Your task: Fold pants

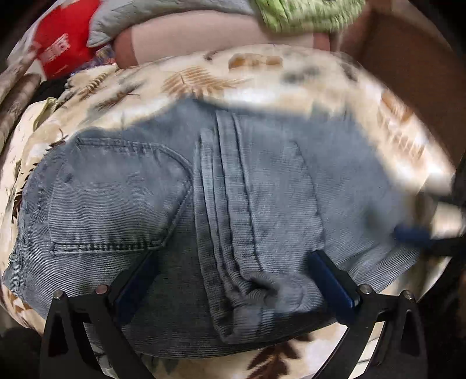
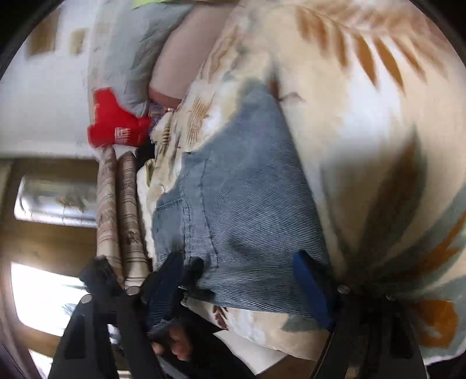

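Note:
Blue-grey corduroy pants [image 1: 221, 210] lie folded on a cream leaf-print blanket [image 1: 204, 78], back pocket at the left. My left gripper [image 1: 233, 265] is open just above the near edge of the pants, fingers spread wide over the fabric. My right gripper shows blurred at the right edge of the left wrist view [image 1: 422, 236]. In the right wrist view the pants [image 2: 241, 204] run away from my right gripper [image 2: 241, 271], which is open with its fingers either side of the pants' end. The view is tilted and blurred.
A red bag [image 1: 62, 43], a grey quilted pillow [image 1: 139, 17] and a green cloth [image 1: 305, 13] lie at the far side of the bed. Two rolled patterned mats [image 2: 122, 215] stand beside the bed. A wooden panel [image 1: 407, 58] is at the right.

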The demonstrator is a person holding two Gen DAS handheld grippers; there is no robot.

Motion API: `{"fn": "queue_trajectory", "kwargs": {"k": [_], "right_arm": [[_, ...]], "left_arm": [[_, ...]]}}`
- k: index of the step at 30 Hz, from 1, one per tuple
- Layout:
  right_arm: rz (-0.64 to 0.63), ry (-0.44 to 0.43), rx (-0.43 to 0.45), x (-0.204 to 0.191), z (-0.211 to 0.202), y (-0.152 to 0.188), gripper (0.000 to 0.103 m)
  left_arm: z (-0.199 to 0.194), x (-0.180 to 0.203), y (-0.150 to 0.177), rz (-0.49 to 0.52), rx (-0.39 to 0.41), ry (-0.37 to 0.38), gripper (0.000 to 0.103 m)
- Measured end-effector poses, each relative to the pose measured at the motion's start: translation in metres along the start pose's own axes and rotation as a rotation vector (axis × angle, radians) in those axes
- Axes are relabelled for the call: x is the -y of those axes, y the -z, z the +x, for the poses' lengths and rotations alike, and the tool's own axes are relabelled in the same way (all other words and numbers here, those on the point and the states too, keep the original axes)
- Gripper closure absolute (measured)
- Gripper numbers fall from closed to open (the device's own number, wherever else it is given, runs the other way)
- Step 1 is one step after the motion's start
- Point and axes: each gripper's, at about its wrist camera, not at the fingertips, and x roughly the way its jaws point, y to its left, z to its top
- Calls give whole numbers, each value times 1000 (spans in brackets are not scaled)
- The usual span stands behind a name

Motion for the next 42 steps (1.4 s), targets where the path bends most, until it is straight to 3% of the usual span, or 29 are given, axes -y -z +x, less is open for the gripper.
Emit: {"fn": "queue_trajectory", "kwargs": {"k": [7,10,13,16,19,21,23,26,36,42], "right_arm": [[-101,-66,49,-46,-13,-32,21],[-56,63,4,-14,17,-53,22],[-46,34,52,-21,7,-51,22],[-259,151,146,-60,-13,-27,22],[-364,254,125,-67,-3,-10,14],[-336,408,56,-42,19,-10,14],[-446,441,88,-49,25,-1,9],[-538,543,60,-60,41,6,5],[-511,476,84,-51,31,1,5],[-504,463,87,-51,25,3,5]], "left_arm": [[-2,0,1,-4,12,3,0],[-3,0,1,1,10,9,0],[-2,-3,2,-4,20,25,0],[-2,-2,0,-10,28,14,0],[-1,-1,1,-5,37,7,0],[-1,-1,1,-1,33,11,0],[-3,-2,1,1,34,18,0],[-2,-1,1,0,31,9,0],[-12,-4,0,-31,12,15,0],[-45,-17,4,-45,89,-12,0]]}}
